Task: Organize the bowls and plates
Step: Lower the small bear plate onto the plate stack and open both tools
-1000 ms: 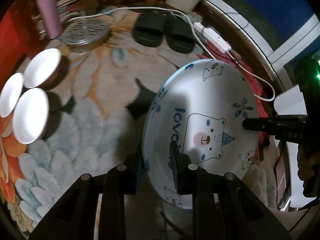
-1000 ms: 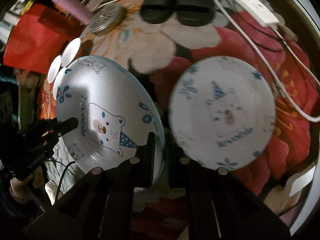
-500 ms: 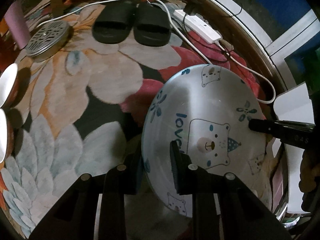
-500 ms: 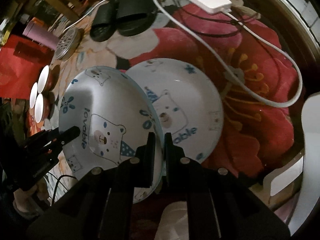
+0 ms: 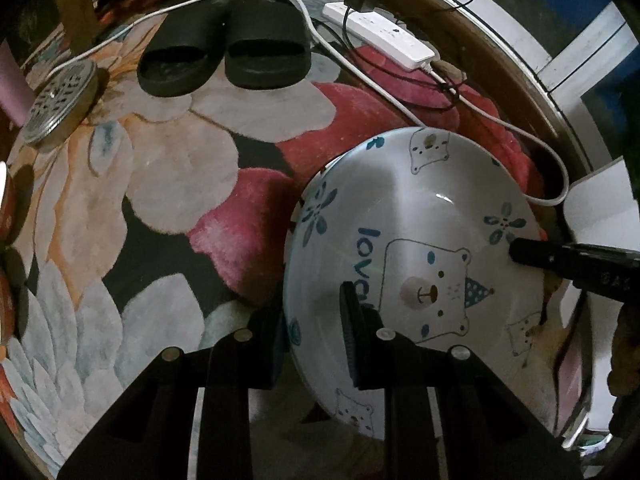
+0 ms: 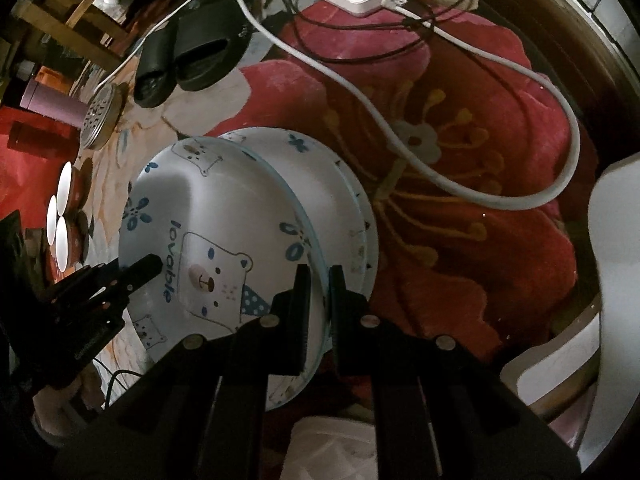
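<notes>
Over the flower-patterned red and grey rug (image 5: pixel 168 184) you've got the white bear-print plate with blue flowers (image 5: pixel 416 240) held up on a tilt, and both claws are on it. Your left claw (image 5: pixel 312 336) is clamped on the plate's near rim, one finger behind the rim and one on the printed face. Your right claw (image 6: pixel 318 300) is squeezed tight on the opposite rim, and from the left camera one of its dark fingers (image 5: pixel 532 252) pokes in at the plate's right edge. Right behind the held plate, in the right camera, a second white bear-print plate (image 6: pixel 344 188) lies flat on the rug, mostly covered by the one you carry. Off to the left sit three small white bowls with brown outsides (image 6: pixel 60 216), bunched together and touching. Further back there's a pair of black slippers (image 5: pixel 224 56), a round perforated metal lid (image 5: pixel 60 100) and a white power strip (image 5: pixel 380 36) with its white cable (image 6: pixel 400 140) looping across the rug.
</notes>
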A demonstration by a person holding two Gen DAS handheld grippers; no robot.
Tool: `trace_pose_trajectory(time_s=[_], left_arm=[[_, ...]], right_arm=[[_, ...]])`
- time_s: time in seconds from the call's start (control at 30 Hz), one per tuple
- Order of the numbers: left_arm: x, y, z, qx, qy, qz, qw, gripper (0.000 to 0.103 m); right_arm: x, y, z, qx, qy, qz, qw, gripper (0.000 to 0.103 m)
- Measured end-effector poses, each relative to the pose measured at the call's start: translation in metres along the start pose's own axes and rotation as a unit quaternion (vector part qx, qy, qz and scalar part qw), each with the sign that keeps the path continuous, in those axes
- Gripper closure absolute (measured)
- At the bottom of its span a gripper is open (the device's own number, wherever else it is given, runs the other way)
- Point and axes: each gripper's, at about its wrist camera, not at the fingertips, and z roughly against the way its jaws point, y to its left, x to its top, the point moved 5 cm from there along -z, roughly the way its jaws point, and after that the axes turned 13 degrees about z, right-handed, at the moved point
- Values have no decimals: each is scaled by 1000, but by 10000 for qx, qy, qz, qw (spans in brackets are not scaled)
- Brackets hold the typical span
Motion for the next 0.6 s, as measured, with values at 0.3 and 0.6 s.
trace_pose_trajectory(time_s=[0.3,0.6], left_arm=[[8,-5,-15,253,-19,-7,9997,79],[6,-7,-16,163,-22,22,9999,68]], right_arm=[[9,-15,-12,41,-73,-109,9999,93],[5,-21,-20,254,-123,-284,9992,90]])
